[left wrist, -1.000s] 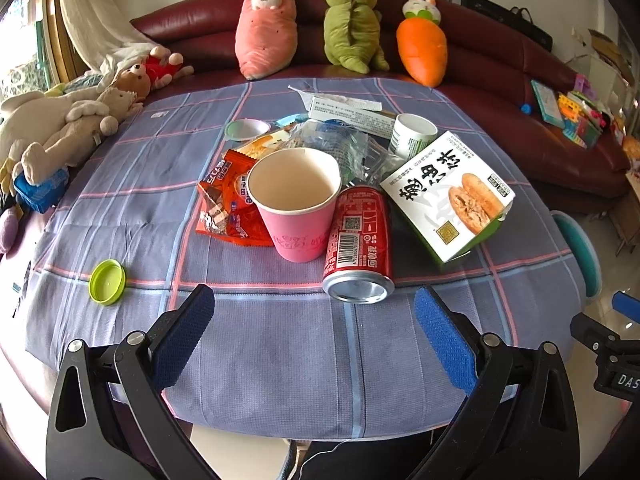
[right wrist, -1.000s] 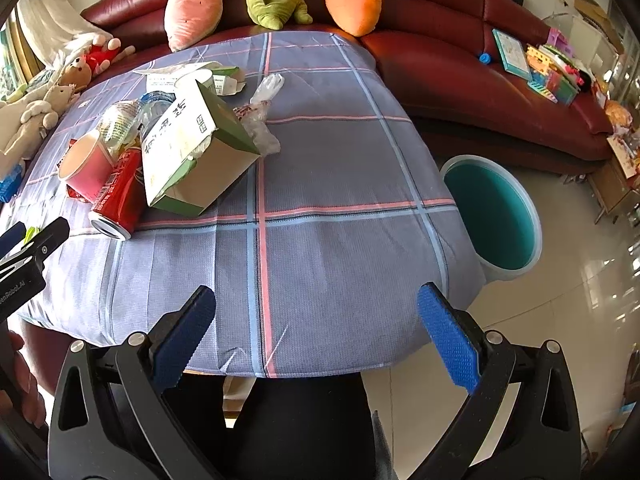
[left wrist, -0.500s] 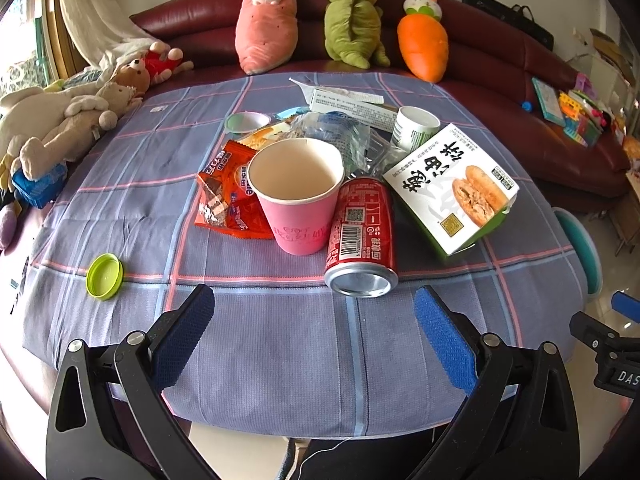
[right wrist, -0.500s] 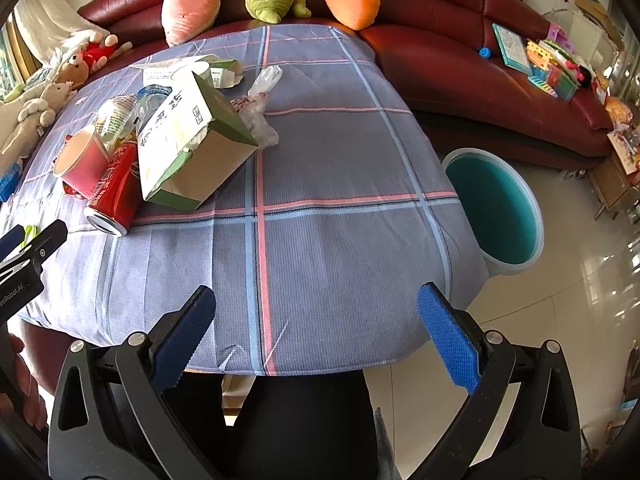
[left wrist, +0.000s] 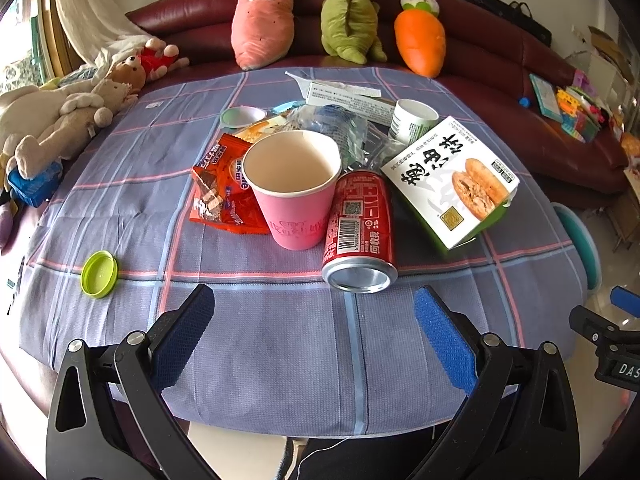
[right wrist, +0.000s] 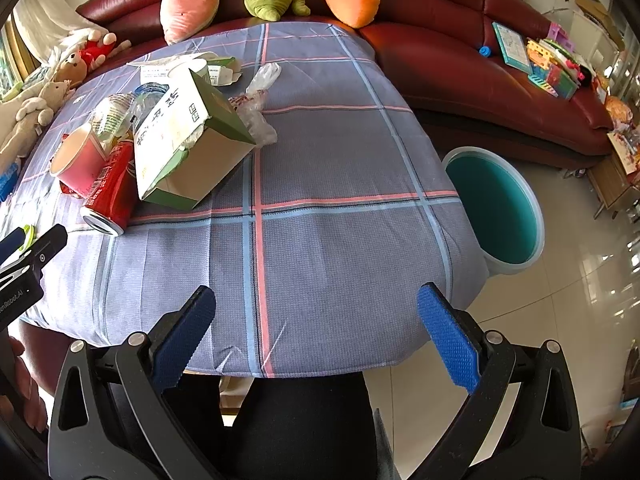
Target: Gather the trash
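Trash is heaped mid-table: an upright pink paper cup (left wrist: 294, 192), a red can (left wrist: 360, 232) lying on its side, a white-and-green food box (left wrist: 452, 180), a red snack wrapper (left wrist: 218, 188), crumpled clear plastic (left wrist: 332, 124) and a green lid (left wrist: 99, 273). My left gripper (left wrist: 314, 332) is open above the near table edge, a short way short of the can. My right gripper (right wrist: 316, 336) is open over the table's near right corner, holding nothing. A teal bin (right wrist: 494, 208) stands on the floor right of the table.
The table wears a blue plaid cloth (right wrist: 320, 220). A dark red sofa (left wrist: 500, 76) curves behind it with plush toys (left wrist: 262, 16) along the back and soft animals (left wrist: 60, 120) at the left. Toys and books (right wrist: 536, 60) lie on the right seat.
Both grippers have crept forward toward the table, so the trash pile looks slightly closer. Neither has changed its opening, and no item has moved.
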Available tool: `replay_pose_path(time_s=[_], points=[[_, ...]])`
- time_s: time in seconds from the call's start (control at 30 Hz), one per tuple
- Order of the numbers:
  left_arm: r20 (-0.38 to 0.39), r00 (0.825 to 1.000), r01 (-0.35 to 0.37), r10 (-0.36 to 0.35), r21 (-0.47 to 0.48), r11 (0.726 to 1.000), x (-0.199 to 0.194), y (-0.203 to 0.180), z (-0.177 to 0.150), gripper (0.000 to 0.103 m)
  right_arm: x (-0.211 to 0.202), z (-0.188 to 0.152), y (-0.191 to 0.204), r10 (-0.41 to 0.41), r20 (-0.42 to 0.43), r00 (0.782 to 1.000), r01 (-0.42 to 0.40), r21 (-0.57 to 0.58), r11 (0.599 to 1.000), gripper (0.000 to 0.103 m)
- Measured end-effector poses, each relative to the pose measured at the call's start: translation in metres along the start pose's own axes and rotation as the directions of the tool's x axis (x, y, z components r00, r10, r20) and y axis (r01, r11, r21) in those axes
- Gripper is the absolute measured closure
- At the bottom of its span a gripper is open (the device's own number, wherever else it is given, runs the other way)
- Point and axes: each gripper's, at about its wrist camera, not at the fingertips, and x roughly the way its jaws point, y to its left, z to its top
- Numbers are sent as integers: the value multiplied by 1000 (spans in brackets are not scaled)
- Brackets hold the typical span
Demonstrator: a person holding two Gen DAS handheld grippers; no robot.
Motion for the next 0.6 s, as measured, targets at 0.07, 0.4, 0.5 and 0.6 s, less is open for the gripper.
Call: replay_pose_path(time_s=[0.07, 0.4, 0.5, 0.6], points=[[-5, 1000, 4, -4, -1, 1000, 2, 1, 0, 3, 2, 0, 0, -1, -2, 1000, 1, -1, 1000, 6], [-45, 999, 28, -31, -52, 998, 13, 13, 0, 3, 7, 4, 1, -2, -17, 1000, 2, -7, 1000, 6], [-46, 999, 27, -29, -51, 998, 14, 13, 0, 3, 9, 7, 5, 2, -23, 1000, -2, -17, 1000, 6], [-49, 998, 24, -26, -45, 999, 16, 15, -1, 3, 11, 10, 10, 7, -29, 1000, -8, -28, 1000, 6]])
